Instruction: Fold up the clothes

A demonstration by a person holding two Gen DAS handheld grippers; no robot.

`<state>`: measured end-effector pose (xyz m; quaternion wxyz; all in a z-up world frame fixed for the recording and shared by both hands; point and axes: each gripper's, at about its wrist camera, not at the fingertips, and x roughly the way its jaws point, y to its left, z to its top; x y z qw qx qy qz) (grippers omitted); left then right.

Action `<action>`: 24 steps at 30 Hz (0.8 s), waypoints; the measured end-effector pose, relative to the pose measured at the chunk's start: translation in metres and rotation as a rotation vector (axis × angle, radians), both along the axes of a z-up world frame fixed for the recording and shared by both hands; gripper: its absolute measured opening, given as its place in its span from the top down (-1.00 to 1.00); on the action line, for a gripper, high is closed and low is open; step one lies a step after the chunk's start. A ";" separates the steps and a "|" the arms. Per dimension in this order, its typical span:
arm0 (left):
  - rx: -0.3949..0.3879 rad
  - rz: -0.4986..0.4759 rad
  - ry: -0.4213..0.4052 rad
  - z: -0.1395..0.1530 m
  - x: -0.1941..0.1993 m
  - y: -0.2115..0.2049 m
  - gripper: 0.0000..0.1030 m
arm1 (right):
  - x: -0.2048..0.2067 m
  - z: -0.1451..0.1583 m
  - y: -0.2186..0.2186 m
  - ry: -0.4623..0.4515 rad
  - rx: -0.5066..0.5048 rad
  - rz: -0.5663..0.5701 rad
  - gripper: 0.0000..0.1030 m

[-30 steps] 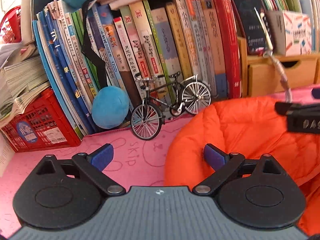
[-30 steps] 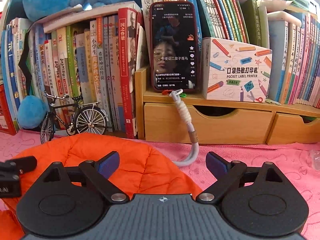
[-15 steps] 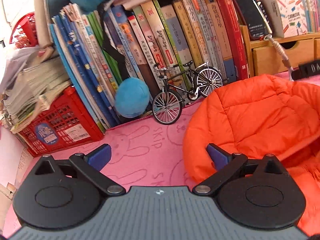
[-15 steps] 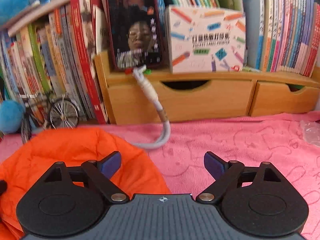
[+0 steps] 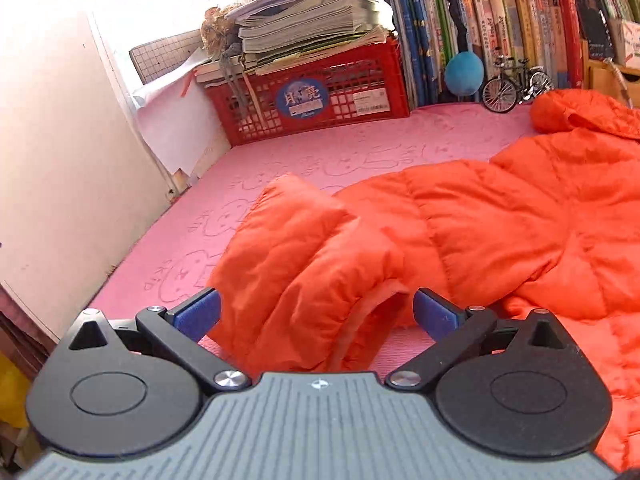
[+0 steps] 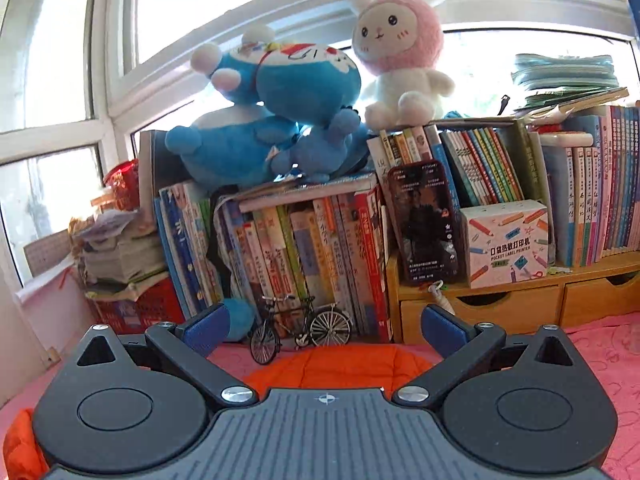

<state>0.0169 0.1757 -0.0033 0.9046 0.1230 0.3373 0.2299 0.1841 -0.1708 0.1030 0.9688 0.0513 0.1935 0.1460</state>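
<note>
From the left wrist camera, the left gripper (image 5: 316,312) is sitting with its blue-padded fingers (image 5: 198,312) spread wide, holding nothing. The cuff end of the sleeve (image 5: 304,276) of an orange puffer jacket (image 5: 520,220) is lying between the two fingers; whether either pad is touching the fabric cannot be told. The jacket is lying spread over the pink cloth (image 5: 320,148) that is covering the counter, its body running off to the right and its hood (image 5: 572,114) bunching toward the back. Behind the cloth, a red crate (image 5: 320,104) is carrying a stack of papers (image 5: 304,20), and beside it a row of books (image 5: 500,28) is standing. A blue plush ball (image 5: 464,74) and a small model bicycle (image 5: 516,88) are sitting in front of the books, the bicycle just beside the hood.

From the right wrist camera, the right gripper (image 6: 326,330) is also standing wide apart and holding nothing. It is looking level toward the bookshelf, with only a patch of the orange jacket (image 6: 340,368) showing low between its fingers and another scrap at the lower left edge. The model bicycle (image 6: 300,328) is standing just beyond the jacket. A phone (image 6: 426,222) is leaning upright on a wooden drawer unit (image 6: 500,312) next to a label printer box (image 6: 506,242). Blue plush toys (image 6: 272,120) and a pink-hooded white rabbit plush (image 6: 396,56) are sitting on top of the books before the window (image 6: 216,0).
</note>
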 end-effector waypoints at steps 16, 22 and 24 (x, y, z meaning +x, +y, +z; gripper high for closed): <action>0.296 0.301 -0.207 0.054 -0.012 0.076 -0.95 | -0.082 -0.110 0.008 0.242 -0.299 -0.015 -1.00; -0.298 -0.321 -0.277 0.043 0.002 -0.023 -0.96 | -0.088 -0.113 0.018 0.207 -0.314 0.069 -1.00; -0.383 -0.433 -0.223 0.028 0.031 -0.053 -0.96 | -0.089 -0.113 0.021 0.194 -0.318 0.098 -1.00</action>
